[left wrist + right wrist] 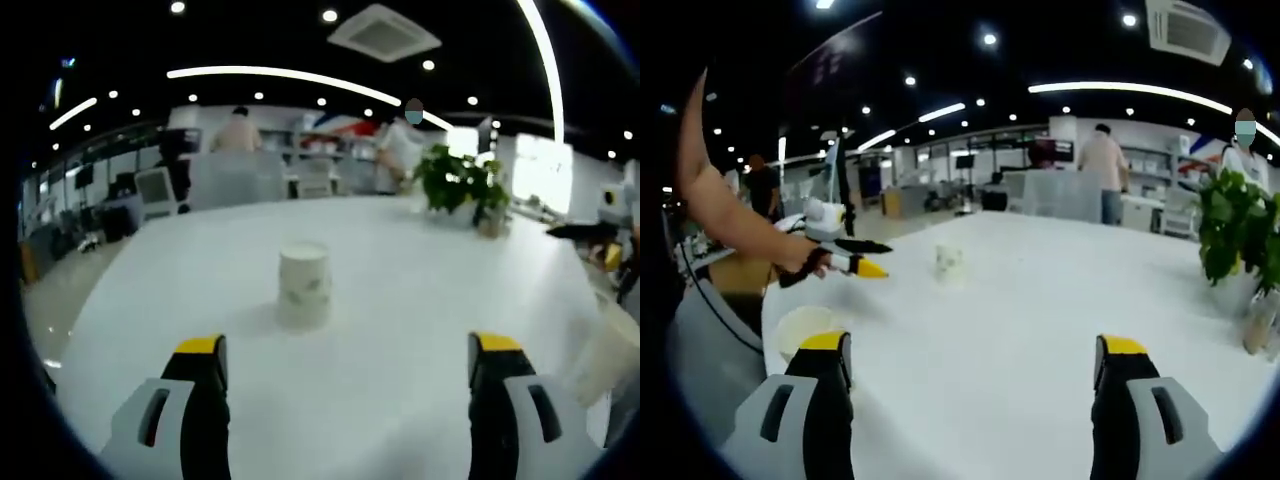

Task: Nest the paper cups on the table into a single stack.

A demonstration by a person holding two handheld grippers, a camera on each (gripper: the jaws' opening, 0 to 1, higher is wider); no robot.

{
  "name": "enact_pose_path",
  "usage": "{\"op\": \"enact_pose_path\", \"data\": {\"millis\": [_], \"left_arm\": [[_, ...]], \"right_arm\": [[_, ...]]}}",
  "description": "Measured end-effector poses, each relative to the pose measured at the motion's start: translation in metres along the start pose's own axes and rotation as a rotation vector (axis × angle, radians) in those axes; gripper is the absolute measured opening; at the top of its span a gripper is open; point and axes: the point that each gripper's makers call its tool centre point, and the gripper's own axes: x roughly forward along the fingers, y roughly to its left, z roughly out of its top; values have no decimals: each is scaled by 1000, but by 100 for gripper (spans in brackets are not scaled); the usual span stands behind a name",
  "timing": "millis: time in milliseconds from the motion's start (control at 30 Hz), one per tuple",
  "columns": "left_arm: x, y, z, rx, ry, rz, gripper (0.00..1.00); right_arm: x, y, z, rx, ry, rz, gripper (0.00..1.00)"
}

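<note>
We hold both grippers open and empty above a white worktop. The left gripper faces an upside-down paper cup standing mid-worktop (not yet touched). A second cup sits just beside the right gripper. We judge the first pickup comes next.

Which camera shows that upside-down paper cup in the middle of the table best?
The left gripper view: the cup stands close and centred, its pattern visible. In the right gripper view the same cup is small and far off.
</note>
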Motion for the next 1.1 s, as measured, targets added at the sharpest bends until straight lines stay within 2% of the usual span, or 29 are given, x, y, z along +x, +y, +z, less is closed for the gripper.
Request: {"op": "enact_pose_path", "data": {"millis": [133, 367, 467, 767, 933, 1100], "left_arm": [[21, 5, 1, 56, 20, -5, 99], [48, 10, 11, 41, 13, -4, 99], [56, 9, 14, 47, 16, -13, 96], [80, 17, 25, 42, 9, -5, 90], [91, 18, 24, 57, 23, -8, 83], [101, 21, 23, 56, 31, -4, 81]], "right_arm": [[1, 5, 3, 6, -23, 20, 100], [4, 11, 1, 22, -15, 39, 100], [7, 10, 0, 23, -6, 40, 100], [8, -6, -5, 76, -3, -20, 100], [5, -8, -10, 102, -4, -37, 100], [2, -9, -14, 105, 5, -38, 100]]}}
